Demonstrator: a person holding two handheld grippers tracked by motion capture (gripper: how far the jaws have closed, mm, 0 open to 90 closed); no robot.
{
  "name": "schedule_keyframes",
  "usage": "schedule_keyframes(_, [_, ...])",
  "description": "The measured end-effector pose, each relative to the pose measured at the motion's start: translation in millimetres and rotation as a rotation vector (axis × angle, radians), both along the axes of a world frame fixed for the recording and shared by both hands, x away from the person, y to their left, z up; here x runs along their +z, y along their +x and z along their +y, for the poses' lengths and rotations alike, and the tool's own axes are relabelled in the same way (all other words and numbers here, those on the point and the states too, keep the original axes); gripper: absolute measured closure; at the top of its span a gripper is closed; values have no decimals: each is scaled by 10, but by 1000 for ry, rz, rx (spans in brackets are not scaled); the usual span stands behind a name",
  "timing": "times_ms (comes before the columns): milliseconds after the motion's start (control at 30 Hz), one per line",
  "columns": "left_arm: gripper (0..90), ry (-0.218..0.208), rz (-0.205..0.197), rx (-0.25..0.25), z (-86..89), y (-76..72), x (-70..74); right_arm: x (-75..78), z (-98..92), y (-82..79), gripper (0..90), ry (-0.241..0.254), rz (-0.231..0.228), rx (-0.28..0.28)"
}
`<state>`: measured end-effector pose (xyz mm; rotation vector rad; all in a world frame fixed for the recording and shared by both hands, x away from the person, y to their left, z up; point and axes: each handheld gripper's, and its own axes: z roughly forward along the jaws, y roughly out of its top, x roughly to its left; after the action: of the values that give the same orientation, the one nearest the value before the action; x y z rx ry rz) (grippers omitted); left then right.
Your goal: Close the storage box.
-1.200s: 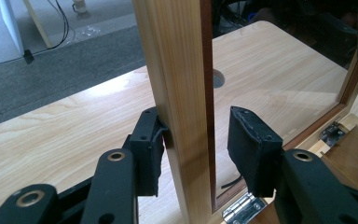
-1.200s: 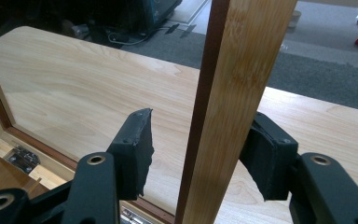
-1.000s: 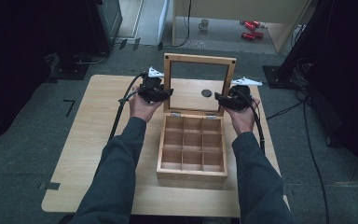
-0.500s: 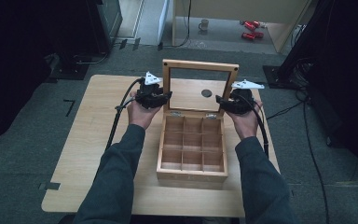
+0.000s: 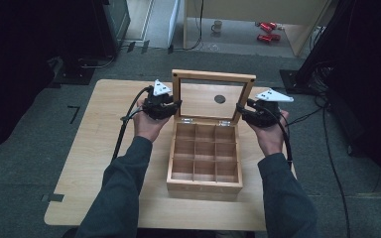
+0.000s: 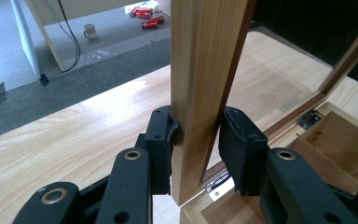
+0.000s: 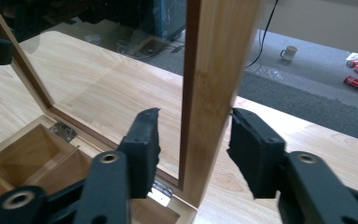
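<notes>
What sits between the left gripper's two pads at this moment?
The side rail of the box lid stands between the left gripper pads, which have just been closing. In the left gripper view one pad touches the rail and the other shows a slim gap.

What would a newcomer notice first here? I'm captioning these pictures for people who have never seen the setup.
A wooden compartment box sits mid-table with its glass-paned lid standing upright. The left hand-held gripper and the right hand-held gripper each straddle one side rail of the lid's frame; their jaws have just been closing. Beyond the table, a mug and red cans lie on the floor.
</notes>
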<state>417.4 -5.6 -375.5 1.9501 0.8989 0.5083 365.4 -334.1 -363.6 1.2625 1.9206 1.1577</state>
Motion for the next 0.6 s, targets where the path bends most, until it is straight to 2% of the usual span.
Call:
schedule_keyframes(200, [658, 15, -13, -2, -3, -46, 0, -7, -59, -60, 660, -8, -6, -11])
schedule_keyframes(333, [658, 14, -13, -7, 10, -70, -7, -35, -75, -66, 679, 2, -2, -26])
schedule_keyframes(600, [632, -10, -1, -23, 76, -138, -46, -7, -23, -147, 710, -18, -26, -28])
